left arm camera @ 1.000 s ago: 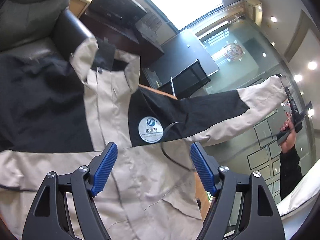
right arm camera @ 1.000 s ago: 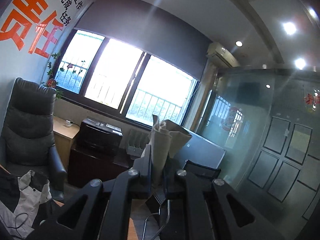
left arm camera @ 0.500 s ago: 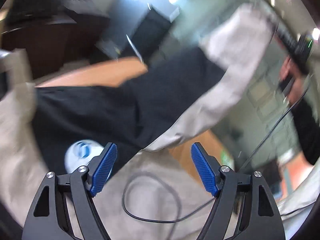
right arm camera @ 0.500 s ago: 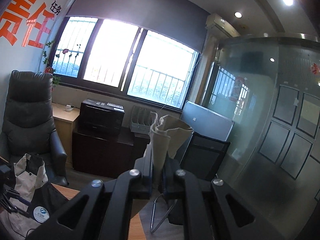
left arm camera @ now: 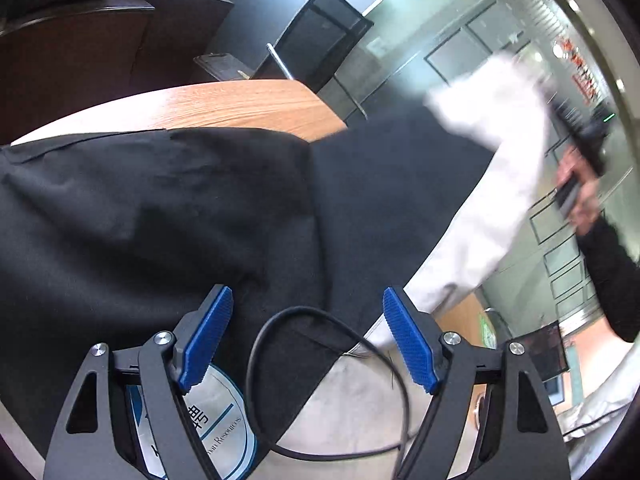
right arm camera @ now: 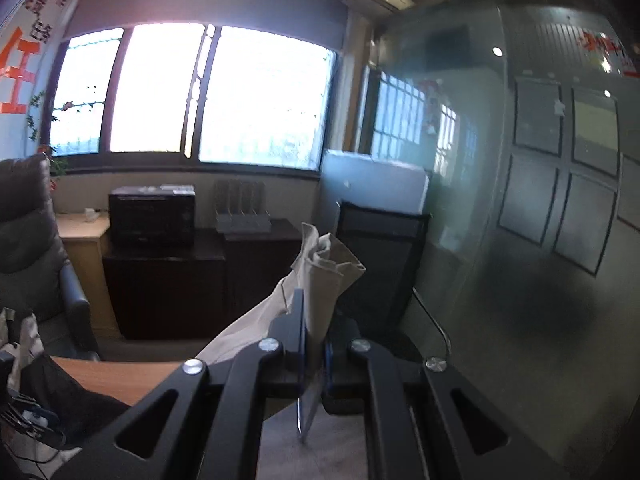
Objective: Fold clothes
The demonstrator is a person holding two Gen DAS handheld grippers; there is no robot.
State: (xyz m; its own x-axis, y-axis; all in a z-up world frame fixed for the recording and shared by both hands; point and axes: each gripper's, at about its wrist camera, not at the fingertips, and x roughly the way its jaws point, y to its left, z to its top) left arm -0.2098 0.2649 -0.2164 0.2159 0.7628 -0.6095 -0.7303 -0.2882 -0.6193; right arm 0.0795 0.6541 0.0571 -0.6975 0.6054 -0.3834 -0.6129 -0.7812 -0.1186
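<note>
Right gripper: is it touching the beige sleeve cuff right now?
Touching. The right wrist view shows the right gripper shut on the beige sleeve cuff, with the fabric pinched between its fingers and bunching out above them.

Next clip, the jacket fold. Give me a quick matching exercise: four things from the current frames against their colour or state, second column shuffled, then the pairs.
Things:
1. left tool
2. right tool
3. desk
4. cable

States:
A. shut on the beige sleeve cuff
B. black loop lying on the jacket
C. open above the jacket, nothing between its blue pads
D. orange wood, partly covered by the jacket

Pairs: 1-C, 2-A, 3-D, 4-B
</note>
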